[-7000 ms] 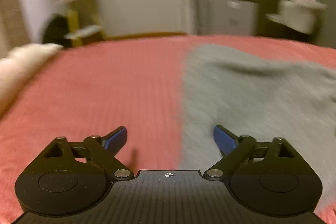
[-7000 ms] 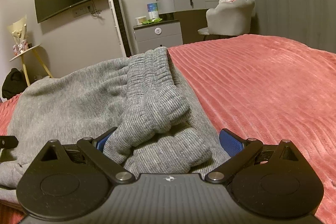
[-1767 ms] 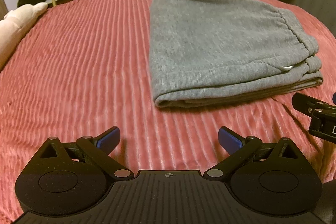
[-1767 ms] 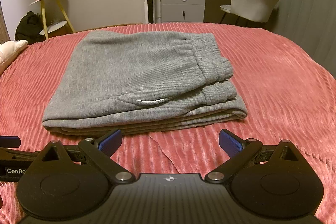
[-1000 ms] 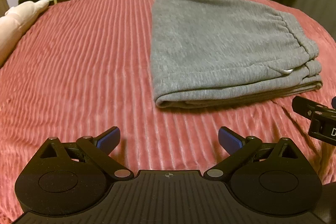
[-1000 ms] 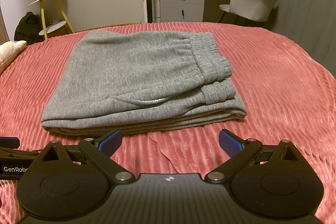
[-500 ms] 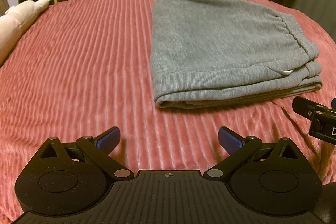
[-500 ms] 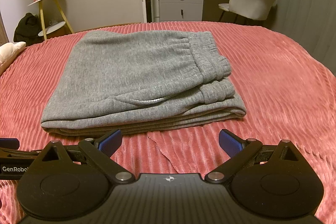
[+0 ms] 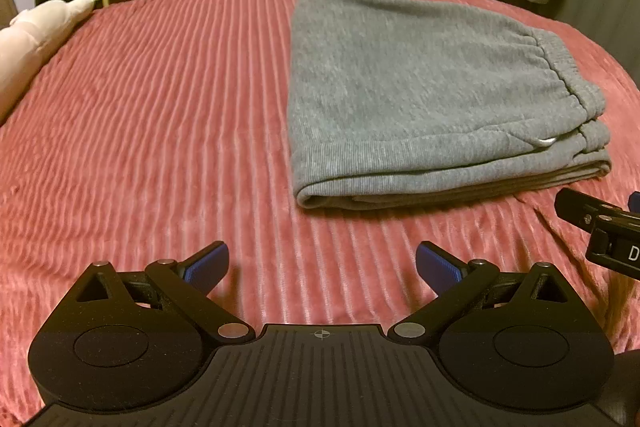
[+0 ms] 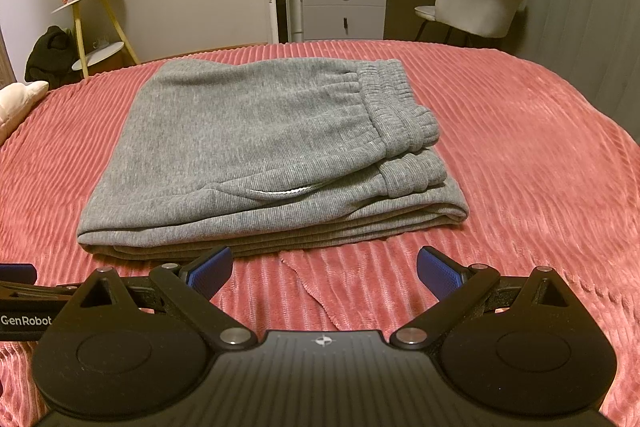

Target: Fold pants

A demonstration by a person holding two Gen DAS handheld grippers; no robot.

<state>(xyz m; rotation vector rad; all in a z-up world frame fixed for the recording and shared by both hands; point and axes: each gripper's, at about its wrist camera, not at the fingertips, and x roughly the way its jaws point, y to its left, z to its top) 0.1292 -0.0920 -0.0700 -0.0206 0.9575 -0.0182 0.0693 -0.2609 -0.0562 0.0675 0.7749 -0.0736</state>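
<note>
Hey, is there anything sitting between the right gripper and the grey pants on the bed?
Nothing visible does. The right gripper, jaws open, faces the folded grey pants across a short strip of bare pink bedspread. Only a small wrinkle in the bedspread lies between them.

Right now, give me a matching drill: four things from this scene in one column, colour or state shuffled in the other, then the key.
Things
1. pants
2. blanket
3. pillow
4. left gripper

States
A. open, holding nothing
B. pale cream, at the bed's edge
C. grey, folded into a flat stack
D. pinkish-red, ribbed

Pairs: 1-C, 2-D, 3-B, 4-A
</note>
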